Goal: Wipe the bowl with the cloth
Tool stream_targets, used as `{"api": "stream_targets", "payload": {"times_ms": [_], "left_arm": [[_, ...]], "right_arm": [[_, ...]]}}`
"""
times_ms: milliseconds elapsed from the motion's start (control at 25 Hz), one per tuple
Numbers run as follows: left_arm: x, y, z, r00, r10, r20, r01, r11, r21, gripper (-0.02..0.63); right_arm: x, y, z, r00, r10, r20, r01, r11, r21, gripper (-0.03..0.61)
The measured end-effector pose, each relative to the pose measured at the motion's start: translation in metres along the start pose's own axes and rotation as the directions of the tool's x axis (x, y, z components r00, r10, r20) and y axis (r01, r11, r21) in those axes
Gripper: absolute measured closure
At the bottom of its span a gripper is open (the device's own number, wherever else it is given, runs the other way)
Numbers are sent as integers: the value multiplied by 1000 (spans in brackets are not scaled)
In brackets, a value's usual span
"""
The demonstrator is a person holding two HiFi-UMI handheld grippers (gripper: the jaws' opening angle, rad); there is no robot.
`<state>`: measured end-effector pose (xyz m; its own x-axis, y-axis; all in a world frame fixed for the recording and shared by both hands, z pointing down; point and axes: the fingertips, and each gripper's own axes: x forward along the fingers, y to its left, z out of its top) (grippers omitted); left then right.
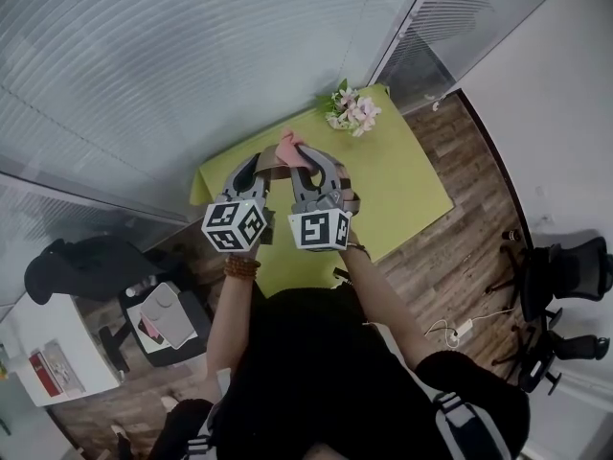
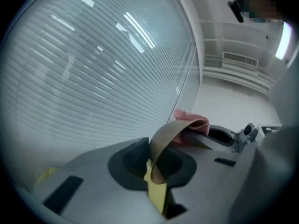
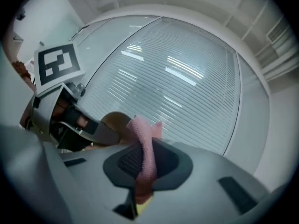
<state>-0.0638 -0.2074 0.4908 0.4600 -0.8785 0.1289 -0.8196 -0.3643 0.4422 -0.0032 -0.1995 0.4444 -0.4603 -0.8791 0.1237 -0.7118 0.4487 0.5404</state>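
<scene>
Both grippers are held up in the air above the green table [image 1: 407,185]. My left gripper [image 1: 257,172] is shut on the rim of a tan bowl [image 1: 277,165]; in the left gripper view the rim [image 2: 164,139] curves up out of the jaws [image 2: 152,166]. My right gripper [image 1: 312,169] is shut on a pink cloth [image 1: 290,144]. In the right gripper view the cloth [image 3: 145,148] hangs through the jaws [image 3: 144,166] and its top lies against the bowl [image 3: 117,122]. The rest of the bowl is hidden behind the grippers.
A bunch of flowers [image 1: 351,111] lies at the table's far edge. Window blinds [image 1: 192,56] run behind the table. A dark office chair [image 1: 560,276] stands on the wood floor at right, and a stool with papers [image 1: 163,322] at left.
</scene>
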Motion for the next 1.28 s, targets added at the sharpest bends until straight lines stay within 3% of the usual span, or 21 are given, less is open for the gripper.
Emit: {"api": "stream_targets", "payload": {"times_ms": [120, 280, 360, 520, 600, 680, 800, 840, 960, 1000, 1040, 1080, 1120, 1160, 1200, 1240, 1280], "left_arm": [[-2, 4, -4, 999, -37, 24, 40, 988, -148, 584], [-2, 12, -13, 997, -46, 69, 67, 936, -347, 581], [-5, 18, -11, 995, -37, 96, 72, 921, -384, 576], [-7, 19, -5, 992, -53, 116, 93, 923, -373, 565], [-7, 20, -4, 987, -67, 145, 123, 898, -422, 566], [-8, 22, -5, 982, -62, 179, 144, 857, -496, 565], [-8, 23, -7, 972, -73, 223, 194, 783, -591, 566], [-8, 22, -7, 966, -78, 247, 221, 745, -629, 566], [-7, 19, -6, 932, -84, 352, 333, 582, -742, 569], [-6, 18, -6, 922, -86, 379, 361, 547, -756, 569], [-5, 17, -6, 916, -93, 390, 377, 530, -760, 569], [-4, 14, -8, 919, -110, 380, 376, 539, -754, 568], [-1, 11, -12, 930, -139, 341, 355, 584, -730, 568], [1, 8, -17, 948, -168, 269, 309, 673, -671, 565], [4, 7, -22, 969, -178, 172, 246, 788, -565, 551], [5, 8, -26, 985, -156, 74, 173, 887, -428, 494], [5, 11, -29, 994, -106, -3, 100, 951, -293, 442]], "right_arm": [[1, 2, 2, 1000, 17, 11, -17, 997, 69, 552], [6, 5, -1, 1000, 23, 19, -26, 988, 149, 545], [8, 9, -6, 1000, 22, 9, -23, 986, 168, 550], [6, 9, -17, 1000, 13, 6, -14, 958, 286, 560], [8, 8, -15, 999, 25, 23, -31, 940, 341, 558], [12, 8, -17, 999, 44, 29, -52, 906, 421, 560], [14, 9, -22, 996, 69, 48, -84, 826, 557, 560], [14, 9, -22, 995, 80, 61, -100, 796, 596, 560], [15, 12, -19, 987, 122, 105, -160, 688, 708, 557], [16, 13, -18, 985, 132, 112, -172, 660, 731, 555], [16, 13, -19, 984, 140, 107, -173, 650, 740, 554], [16, 14, -22, 986, 142, 91, -163, 662, 732, 552], [16, 12, -26, 988, 138, 66, -144, 693, 707, 554], [14, 8, -30, 991, 126, 40, -120, 732, 670, 555], [13, 3, -32, 994, 109, 15, -94, 775, 625, 557], [12, -2, -33, 996, 91, -9, -70, 822, 565, 558], [12, -6, -32, 997, 77, -32, -52, 874, 483, 560]]}}
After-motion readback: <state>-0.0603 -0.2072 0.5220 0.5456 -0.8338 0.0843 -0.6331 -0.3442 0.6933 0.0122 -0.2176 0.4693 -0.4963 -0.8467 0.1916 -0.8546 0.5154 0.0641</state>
